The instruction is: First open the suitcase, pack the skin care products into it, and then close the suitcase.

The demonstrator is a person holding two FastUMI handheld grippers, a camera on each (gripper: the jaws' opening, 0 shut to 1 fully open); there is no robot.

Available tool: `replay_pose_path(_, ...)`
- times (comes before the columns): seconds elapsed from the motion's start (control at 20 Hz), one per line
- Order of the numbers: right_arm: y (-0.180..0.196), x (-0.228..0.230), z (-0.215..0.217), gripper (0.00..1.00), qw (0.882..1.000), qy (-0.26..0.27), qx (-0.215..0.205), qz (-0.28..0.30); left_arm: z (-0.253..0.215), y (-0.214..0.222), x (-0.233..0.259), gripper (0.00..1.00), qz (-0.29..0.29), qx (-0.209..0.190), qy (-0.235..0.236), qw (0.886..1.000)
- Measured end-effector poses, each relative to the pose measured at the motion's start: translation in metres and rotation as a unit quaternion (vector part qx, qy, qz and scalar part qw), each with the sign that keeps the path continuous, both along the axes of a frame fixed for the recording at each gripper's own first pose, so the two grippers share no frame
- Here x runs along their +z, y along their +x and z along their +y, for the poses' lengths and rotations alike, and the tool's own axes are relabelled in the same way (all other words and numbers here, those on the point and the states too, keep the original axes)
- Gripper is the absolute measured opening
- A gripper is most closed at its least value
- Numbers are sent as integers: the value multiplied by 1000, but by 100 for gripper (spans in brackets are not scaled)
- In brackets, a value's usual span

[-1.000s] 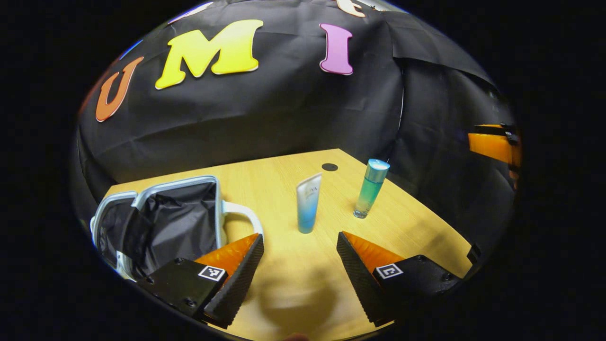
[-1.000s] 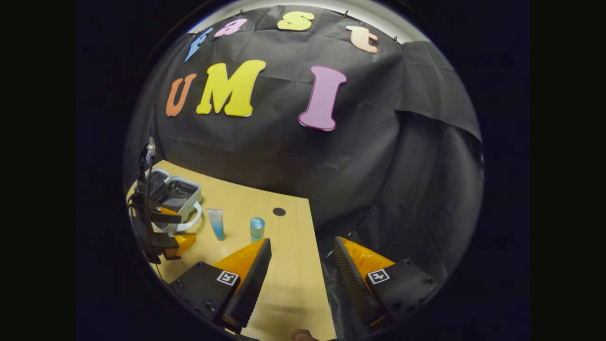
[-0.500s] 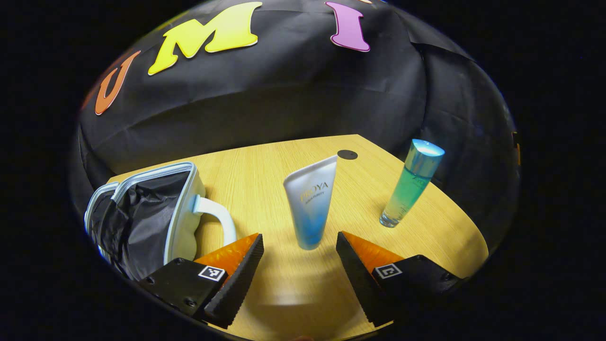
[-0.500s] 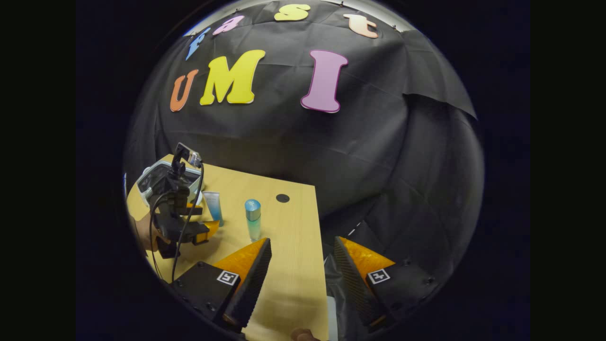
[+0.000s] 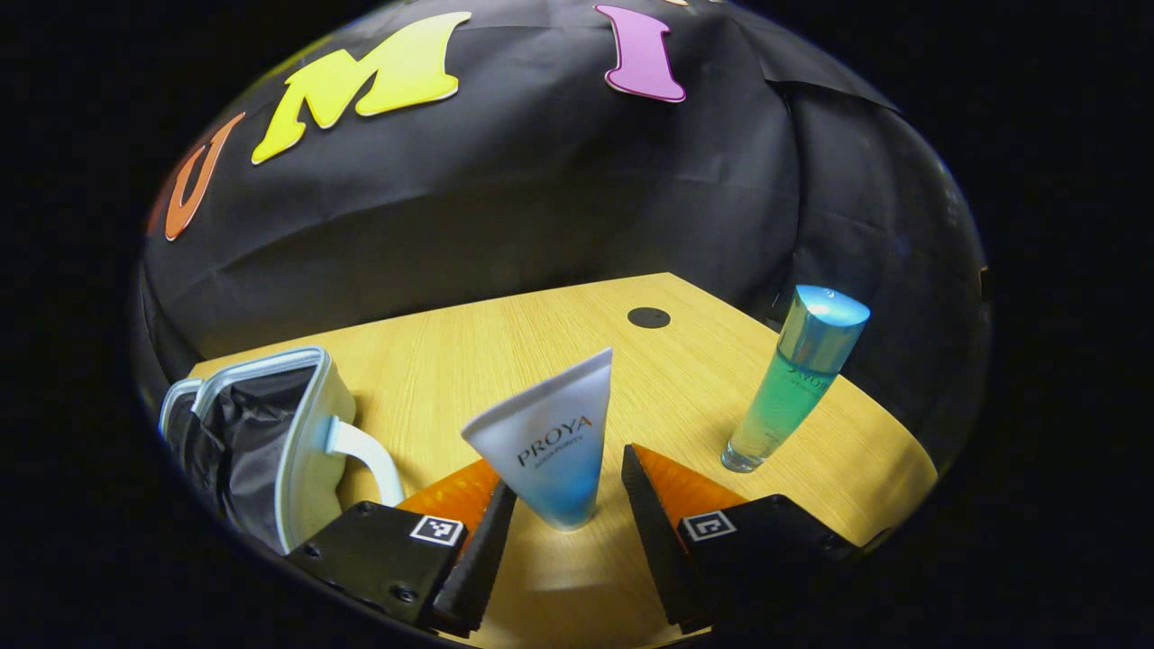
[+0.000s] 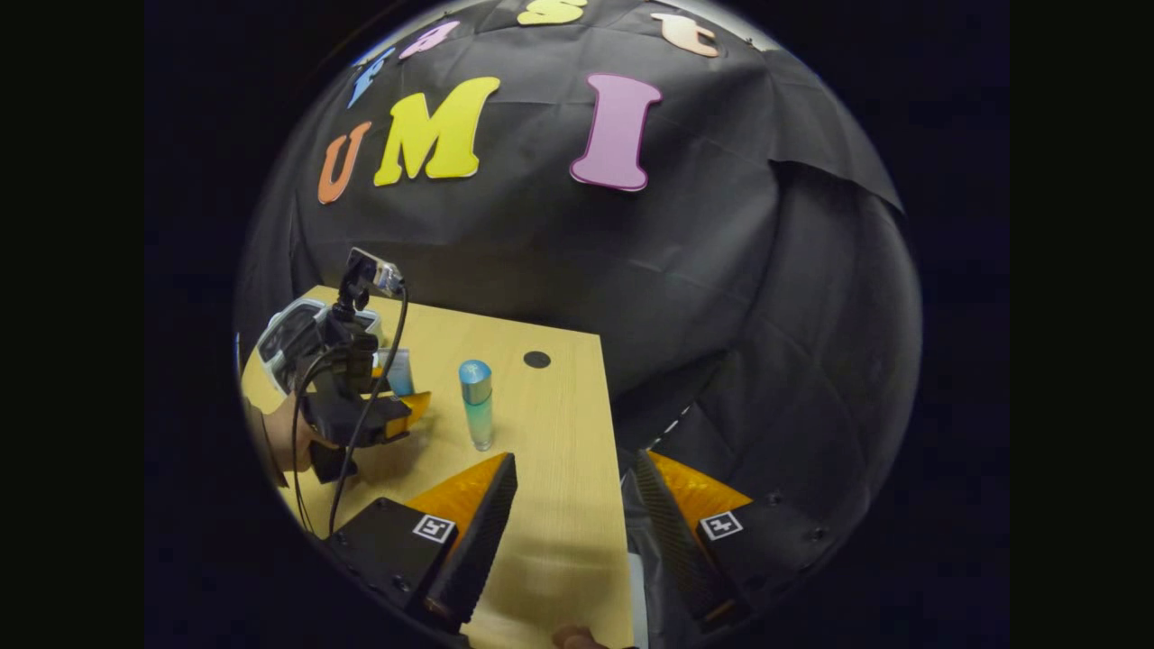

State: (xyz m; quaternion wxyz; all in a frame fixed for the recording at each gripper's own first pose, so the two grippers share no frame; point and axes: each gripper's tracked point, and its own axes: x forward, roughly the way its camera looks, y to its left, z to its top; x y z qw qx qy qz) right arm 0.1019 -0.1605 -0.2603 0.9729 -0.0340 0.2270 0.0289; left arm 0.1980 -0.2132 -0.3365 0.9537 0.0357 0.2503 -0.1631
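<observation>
Suitcase [image 5: 306, 451] open at the left end of the wooden table [image 5: 505, 351], white rim and white handle toward the middle, dark lining inside. Nothing to be seen inside but the lining.

Skin care tube [image 5: 550, 446] standing on its cap just right of the suitcase handle, wide flat end up, pale on top and blue at the bottom. Not yet in the suitcase.

Left gripper [image 5: 566, 478] low over the table, one finger on each side of the tube's bottom end. Fingers fairly narrow, close beside the tube, a small gap on the right side, so no firm hold to be seen.

Green-blue bottle [image 5: 793, 388] with a shiny cap, upright, well to the right of the tube, near the table's edge. Small black dot [image 5: 648, 317] on the table behind both.

In the right gripper view: left gripper [image 6: 397, 410] held by a hand [image 6: 284, 442] next to the suitcase [image 6: 284, 329], tube [image 6: 399, 371] partly hidden behind it, bottle [image 6: 476, 406] apart to the side.

Right gripper [image 6: 575, 460] up over the table's near right edge, fingers wide apart, holding nothing.
</observation>
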Motion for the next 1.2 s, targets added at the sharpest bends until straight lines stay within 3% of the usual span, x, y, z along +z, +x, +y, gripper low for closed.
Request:
replay_pose_path(0.1,0,-3,2,80,1000,-8,2,2,3,2,-9,77,8,6,4,1000)
replay_pose_path(0.15,2,-3,4,80,1000,-10,2,2,3,3,-12,62,13,3,-2,1000)
replay_pose_path(0.25,2,-7,5,80,1000,-9,1,5,-1,2,-15,48,17,-2,-16,1000)
replay_pose_path(0.5,16,-14,28,80,1000,-9,21,-4,1,-4,-9,44,24,-4,-15,1000)
replay_pose_path(0.75,49,-21,78,80,998,26,65,-10,9,-39,33,43,21,-6,-30,999)
replay_pose_path(0.9,74,-38,112,80,995,40,89,-6,36,-64,63,43,13,-2,-18,1000)
replay_pose_path(1.2,123,-68,140,80,997,54,62,-12,111,-115,87,43,26,47,-19,998)
